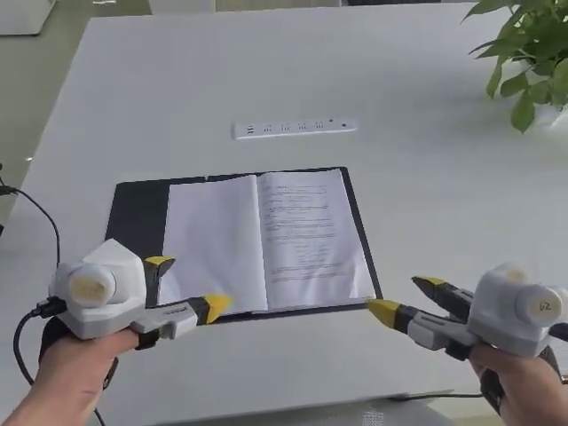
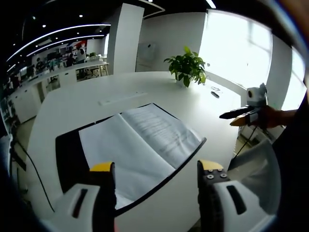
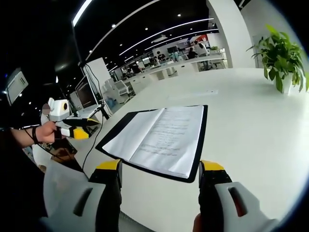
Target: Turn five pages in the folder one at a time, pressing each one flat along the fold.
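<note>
A black folder [image 1: 138,213] lies open on the white table, with a blank white page [image 1: 213,240] on the left and a printed page [image 1: 311,235] on the right of the fold. The same folder [image 2: 140,140] shows ahead in the left gripper view, and the folder [image 3: 159,135] lies ahead in the right gripper view. My left gripper [image 1: 186,286] hovers open by the folder's near left edge, yellow tips apart. My right gripper [image 1: 406,297] stands open just off the folder's near right corner. Neither touches a page.
A white power strip [image 1: 295,129] lies beyond the folder. A potted green plant [image 1: 528,53] stands at the far right. A black cable [image 1: 40,222] trails off the table's left edge. The near table edge [image 1: 293,404] runs close under the grippers.
</note>
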A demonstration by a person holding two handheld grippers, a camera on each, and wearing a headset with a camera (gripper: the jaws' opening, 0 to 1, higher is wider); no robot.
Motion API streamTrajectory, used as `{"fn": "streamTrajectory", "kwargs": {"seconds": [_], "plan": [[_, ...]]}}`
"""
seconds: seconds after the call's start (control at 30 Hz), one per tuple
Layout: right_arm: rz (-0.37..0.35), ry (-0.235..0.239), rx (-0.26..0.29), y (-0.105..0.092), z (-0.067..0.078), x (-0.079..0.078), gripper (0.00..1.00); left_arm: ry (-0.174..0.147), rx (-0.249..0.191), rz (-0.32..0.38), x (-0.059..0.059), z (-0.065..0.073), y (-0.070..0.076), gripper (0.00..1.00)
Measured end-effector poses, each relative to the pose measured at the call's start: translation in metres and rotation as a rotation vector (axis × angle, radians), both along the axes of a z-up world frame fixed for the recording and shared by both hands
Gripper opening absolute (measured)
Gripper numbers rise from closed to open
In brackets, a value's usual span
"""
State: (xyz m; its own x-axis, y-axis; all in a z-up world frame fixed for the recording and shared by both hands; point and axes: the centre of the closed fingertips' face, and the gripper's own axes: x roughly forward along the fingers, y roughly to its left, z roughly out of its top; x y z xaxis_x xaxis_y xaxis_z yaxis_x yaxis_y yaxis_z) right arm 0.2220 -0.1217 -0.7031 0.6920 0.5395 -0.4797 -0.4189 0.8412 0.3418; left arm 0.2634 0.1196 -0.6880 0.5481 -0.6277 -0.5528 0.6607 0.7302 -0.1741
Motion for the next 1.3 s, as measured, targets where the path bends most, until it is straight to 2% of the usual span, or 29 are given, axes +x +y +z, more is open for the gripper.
{"fn": "streamTrajectory", "kwargs": {"seconds": [0.57, 0.73, 0.83, 1.0, 1.17, 1.3], "plan": [[-0.007, 0.003, 0.007, -0.001, 0.001, -0.003, 0.62, 0.012, 0.000, -0.145, 0.002, -0.008, -0.062, 0.66], [-0.007, 0.007, 0.008, -0.002, 0.001, -0.003, 0.62, 0.017, 0.004, -0.206, 0.001, -0.017, -0.083, 0.65], [-0.007, 0.008, 0.006, -0.002, 0.001, -0.004, 0.62, 0.020, 0.021, -0.254, 0.002, -0.024, -0.098, 0.65], [-0.014, 0.015, 0.005, -0.006, -0.001, -0.004, 0.62, 0.017, 0.035, -0.327, 0.009, -0.032, -0.121, 0.64], [-0.019, 0.027, 0.007, -0.008, -0.004, -0.004, 0.61, 0.032, 0.059, -0.391, 0.015, -0.047, -0.145, 0.62], [-0.018, 0.033, 0.002, -0.008, -0.007, -0.004, 0.61, 0.034, 0.061, -0.403, 0.023, -0.056, -0.161, 0.62]]}}
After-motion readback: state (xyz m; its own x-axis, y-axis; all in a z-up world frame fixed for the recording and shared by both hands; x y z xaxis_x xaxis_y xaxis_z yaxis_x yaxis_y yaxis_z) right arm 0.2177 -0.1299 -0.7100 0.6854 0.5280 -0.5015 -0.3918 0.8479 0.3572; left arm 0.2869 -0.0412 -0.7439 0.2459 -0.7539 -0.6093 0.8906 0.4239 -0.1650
